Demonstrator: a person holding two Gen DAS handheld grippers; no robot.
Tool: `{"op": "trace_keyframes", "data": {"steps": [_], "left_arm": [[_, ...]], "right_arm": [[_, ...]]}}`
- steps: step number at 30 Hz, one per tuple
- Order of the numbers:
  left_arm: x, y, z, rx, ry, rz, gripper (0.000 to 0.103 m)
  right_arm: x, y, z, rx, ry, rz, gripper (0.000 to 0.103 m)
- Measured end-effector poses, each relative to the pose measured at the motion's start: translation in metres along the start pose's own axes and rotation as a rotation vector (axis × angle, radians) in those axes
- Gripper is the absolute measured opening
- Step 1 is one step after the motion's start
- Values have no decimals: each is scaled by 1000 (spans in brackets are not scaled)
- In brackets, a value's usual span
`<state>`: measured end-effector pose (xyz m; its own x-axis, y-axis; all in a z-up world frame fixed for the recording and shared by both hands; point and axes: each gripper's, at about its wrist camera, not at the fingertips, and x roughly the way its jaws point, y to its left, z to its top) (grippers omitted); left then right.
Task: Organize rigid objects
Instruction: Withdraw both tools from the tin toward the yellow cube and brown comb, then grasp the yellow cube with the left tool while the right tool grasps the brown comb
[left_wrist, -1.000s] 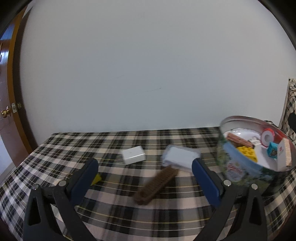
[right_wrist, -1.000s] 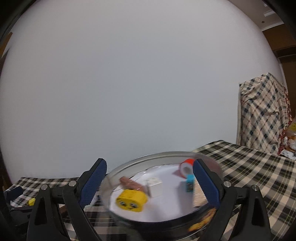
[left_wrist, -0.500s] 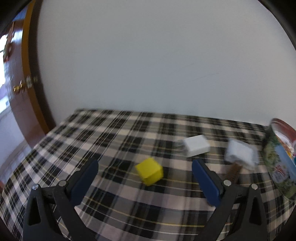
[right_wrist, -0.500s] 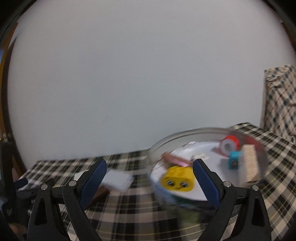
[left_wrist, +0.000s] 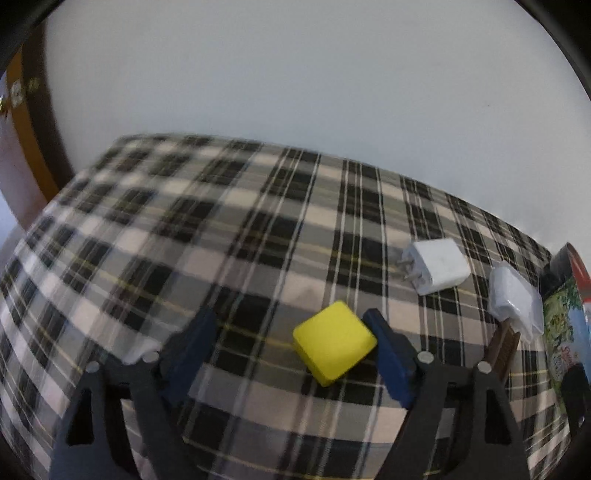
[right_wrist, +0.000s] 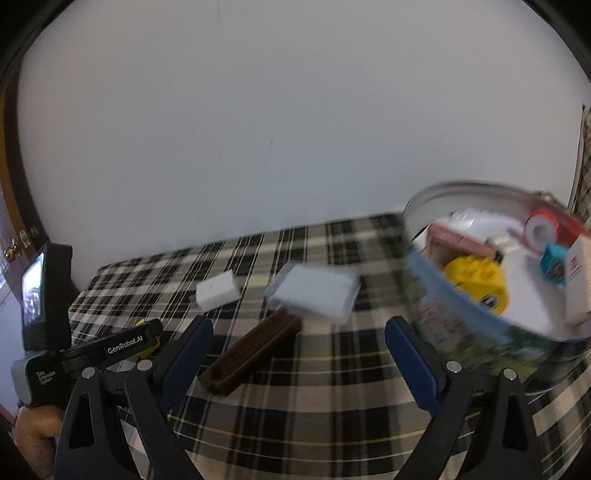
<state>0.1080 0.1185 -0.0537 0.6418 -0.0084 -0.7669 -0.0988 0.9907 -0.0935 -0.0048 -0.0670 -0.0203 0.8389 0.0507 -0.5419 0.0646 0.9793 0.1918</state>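
Each handheld gripper (right_wrist: 297, 345) carries two black plastic triangular-framed arms with cut-out windows, silver round rivets and dark blue flat pads (left_wrist: 388, 354). The left gripper's black body (right_wrist: 110, 349) bears white lettering, seemingly "GenRobot.AI", with a small upright lit screen (right_wrist: 35, 288) above it.

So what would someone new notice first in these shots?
Probably the yellow cube on the plaid cloth, sitting between the closing jaws of the left gripper, not yet squeezed. Then the round tin at right, already holding small items.
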Motion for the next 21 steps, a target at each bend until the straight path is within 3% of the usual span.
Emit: {"op": "trace_keyframes", "data": {"steps": [1, 4, 6, 11, 13, 16, 18, 21], "left_arm": [[1, 0, 0, 32, 5, 20, 82], [5, 11, 2, 79, 29, -11, 87], [8, 22, 3, 85, 47, -23, 101], [9, 32, 3, 97, 52, -1, 98], [8, 29, 1, 104, 41, 0, 89], [8, 23, 0, 125, 33, -16, 61], [7, 24, 0, 133, 33, -35, 36], [9, 24, 0, 132, 32, -47, 29]], "right_arm": [[5, 1, 0, 14, 17, 3, 96], [23, 6, 0, 56, 77, 2, 96], [37, 13, -1, 57, 130, -6, 96], [70, 36, -5, -1, 265, -67, 96], [76, 44, -6, -57, 290, -110, 92], [80, 53, -9, -128, 315, -132, 73], [78, 55, -10, -159, 312, -125, 63], [73, 54, -12, -196, 304, -122, 43]]}}
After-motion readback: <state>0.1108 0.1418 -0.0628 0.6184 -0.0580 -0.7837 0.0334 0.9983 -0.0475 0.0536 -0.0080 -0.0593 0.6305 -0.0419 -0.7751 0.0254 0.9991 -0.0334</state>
